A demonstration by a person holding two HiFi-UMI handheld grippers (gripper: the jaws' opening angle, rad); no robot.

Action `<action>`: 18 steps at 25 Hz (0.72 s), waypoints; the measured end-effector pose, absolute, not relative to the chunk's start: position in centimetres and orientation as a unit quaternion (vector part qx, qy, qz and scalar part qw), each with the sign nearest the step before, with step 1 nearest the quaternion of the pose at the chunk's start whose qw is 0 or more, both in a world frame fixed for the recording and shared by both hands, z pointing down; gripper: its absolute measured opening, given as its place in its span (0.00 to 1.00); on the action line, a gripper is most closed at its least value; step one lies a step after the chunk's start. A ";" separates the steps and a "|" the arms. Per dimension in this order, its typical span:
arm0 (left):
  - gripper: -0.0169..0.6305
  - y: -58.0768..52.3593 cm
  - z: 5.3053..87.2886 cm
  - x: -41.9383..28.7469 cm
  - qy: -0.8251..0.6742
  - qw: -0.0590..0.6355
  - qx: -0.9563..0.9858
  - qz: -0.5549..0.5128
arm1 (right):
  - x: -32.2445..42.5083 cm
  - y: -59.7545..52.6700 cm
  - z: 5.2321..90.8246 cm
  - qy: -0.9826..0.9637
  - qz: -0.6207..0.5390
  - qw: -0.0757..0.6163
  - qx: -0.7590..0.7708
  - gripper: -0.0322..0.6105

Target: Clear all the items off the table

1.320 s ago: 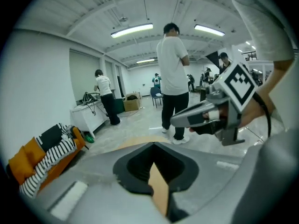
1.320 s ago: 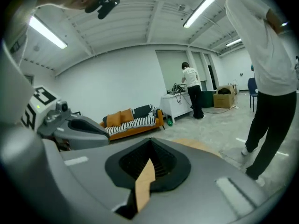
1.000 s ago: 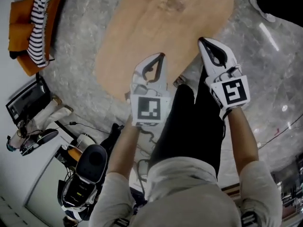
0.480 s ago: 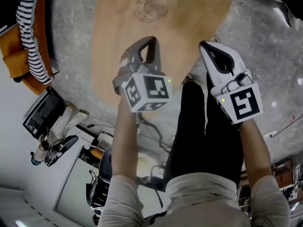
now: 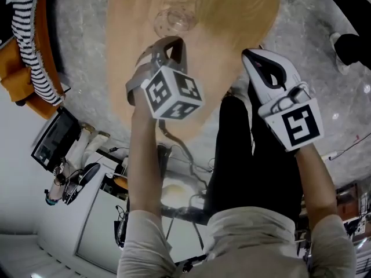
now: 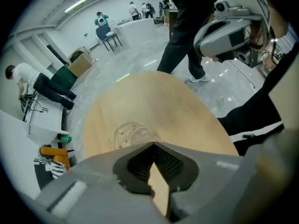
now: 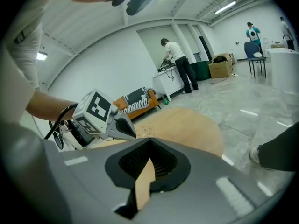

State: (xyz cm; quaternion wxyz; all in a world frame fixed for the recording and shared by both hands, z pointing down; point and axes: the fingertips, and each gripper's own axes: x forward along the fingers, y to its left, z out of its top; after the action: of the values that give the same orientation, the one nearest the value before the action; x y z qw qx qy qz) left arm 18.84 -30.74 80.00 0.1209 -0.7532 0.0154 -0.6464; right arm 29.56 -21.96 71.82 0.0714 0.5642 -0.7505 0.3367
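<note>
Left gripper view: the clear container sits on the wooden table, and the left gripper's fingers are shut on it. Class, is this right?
No. The left gripper view shows the left gripper shut on nothing; the clear container sits on the wooden table, ahead of its fingers.

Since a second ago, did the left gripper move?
Yes. The left gripper went forward over the wooden table and now sits much closer to the clear dish.
</note>
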 end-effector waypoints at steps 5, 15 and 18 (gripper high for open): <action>0.15 -31.0 83.9 21.0 -0.009 0.087 -0.733 -0.674 | 32.6 -24.0 74.2 -0.747 0.354 0.062 0.559 0.06; 0.15 -34.0 85.9 20.9 -0.006 0.118 -0.697 -0.707 | 33.5 -26.5 75.6 -0.736 0.369 0.049 0.565 0.06; 0.15 -35.6 86.6 21.6 -0.010 0.120 -0.689 -0.715 | 34.2 -28.0 76.3 -0.732 0.375 0.047 0.567 0.06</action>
State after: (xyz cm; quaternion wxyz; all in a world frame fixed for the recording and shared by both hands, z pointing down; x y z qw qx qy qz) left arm 21.55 -35.59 86.61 0.1195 -0.6889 -0.0100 -0.7149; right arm 34.19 -27.98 76.30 0.0468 0.5670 -0.7321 0.3747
